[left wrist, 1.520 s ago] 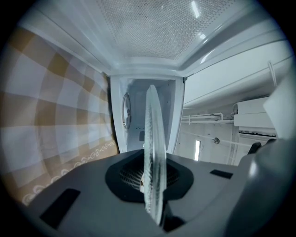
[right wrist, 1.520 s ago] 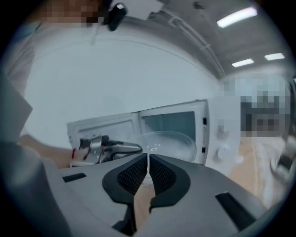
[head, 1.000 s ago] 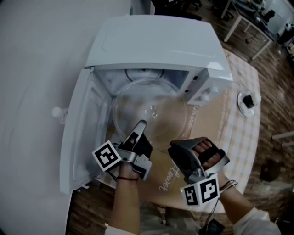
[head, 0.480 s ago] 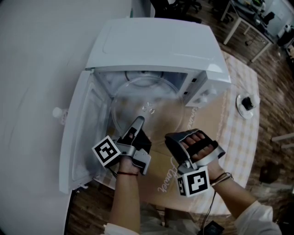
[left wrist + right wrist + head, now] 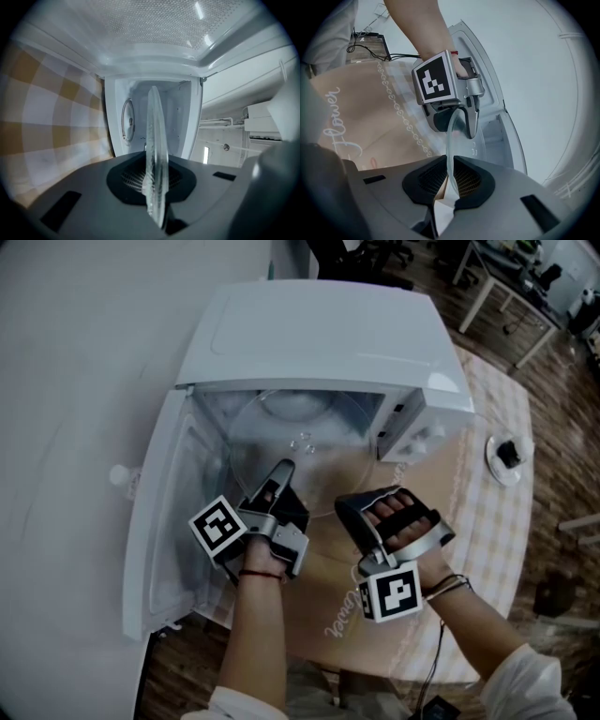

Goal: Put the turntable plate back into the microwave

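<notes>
Clamped narrow on the near rim of the turntable plate (image 5: 302, 442) with the left tongs (image 5: 281, 472). Just closed in from wide with the right tongs (image 5: 354, 509), now pinching the same glass rim further right. Held about level, roughly half inside the open microwave (image 5: 309, 334) at the desk's (image 5: 487, 512) left edge. Best to slide straight in with both grips even, keep clear of the door (image 5: 159, 521) and cavity walls, then lower it centred before letting go.

turntable plate (image 5: 323, 463): clear glossy glass | microwave (image 5: 319, 334): smooth glossy white casing | tablecloth (image 5: 487, 519): matt checked cloth
</notes>
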Tool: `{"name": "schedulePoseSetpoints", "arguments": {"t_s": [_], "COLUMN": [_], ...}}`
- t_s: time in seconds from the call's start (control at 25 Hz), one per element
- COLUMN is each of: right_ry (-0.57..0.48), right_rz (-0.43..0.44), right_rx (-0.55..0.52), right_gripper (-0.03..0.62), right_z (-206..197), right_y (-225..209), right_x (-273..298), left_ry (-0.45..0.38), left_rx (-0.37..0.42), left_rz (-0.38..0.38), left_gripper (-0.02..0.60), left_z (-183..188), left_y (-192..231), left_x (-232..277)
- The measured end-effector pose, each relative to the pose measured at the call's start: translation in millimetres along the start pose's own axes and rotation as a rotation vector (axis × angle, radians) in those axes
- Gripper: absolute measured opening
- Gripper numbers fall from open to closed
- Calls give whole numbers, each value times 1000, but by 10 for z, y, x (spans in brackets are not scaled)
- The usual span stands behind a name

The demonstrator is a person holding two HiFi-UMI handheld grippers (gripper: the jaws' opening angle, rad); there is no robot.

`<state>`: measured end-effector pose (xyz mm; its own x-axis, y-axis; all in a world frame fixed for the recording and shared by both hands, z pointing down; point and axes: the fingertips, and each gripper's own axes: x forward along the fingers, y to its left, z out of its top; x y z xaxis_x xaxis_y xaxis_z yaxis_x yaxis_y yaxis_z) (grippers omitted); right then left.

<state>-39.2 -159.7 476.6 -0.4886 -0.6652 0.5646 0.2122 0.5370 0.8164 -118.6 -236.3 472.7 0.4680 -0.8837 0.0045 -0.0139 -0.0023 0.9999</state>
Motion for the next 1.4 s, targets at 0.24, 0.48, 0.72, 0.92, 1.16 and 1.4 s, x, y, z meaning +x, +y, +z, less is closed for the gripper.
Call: {"name": "schedulePoseSetpoints", "arguments": {"t_s": [0.24,0.48,0.72,0.92,1.16,1.4], "right_ry": [4,8,35,49,62,99], "right_rz": [1,3,-18,-15,-18,-33], "right_rx": [-3,23,22,69,119,149], "right_gripper": [60,58,58,60,58,60], "right_z": [-12,-41,-162,-244,-334,-446], "right_y": [-24,-51,-225,-237,-335,-432], "right_x": [126,265,424,555,708,854], "left_ry": [-1,6,0,5,24,16], "left_rx": [14,14,-16,-29,-32,-54], "left_rz": [9,35,38,48,75,78], "left_gripper": [14,12,12,12,12,12], "left_z": [102,200,328,377,470,565], "left_y": [47,146,183,229,252,277], "left_x": [66,150,353,493,680,861]}}
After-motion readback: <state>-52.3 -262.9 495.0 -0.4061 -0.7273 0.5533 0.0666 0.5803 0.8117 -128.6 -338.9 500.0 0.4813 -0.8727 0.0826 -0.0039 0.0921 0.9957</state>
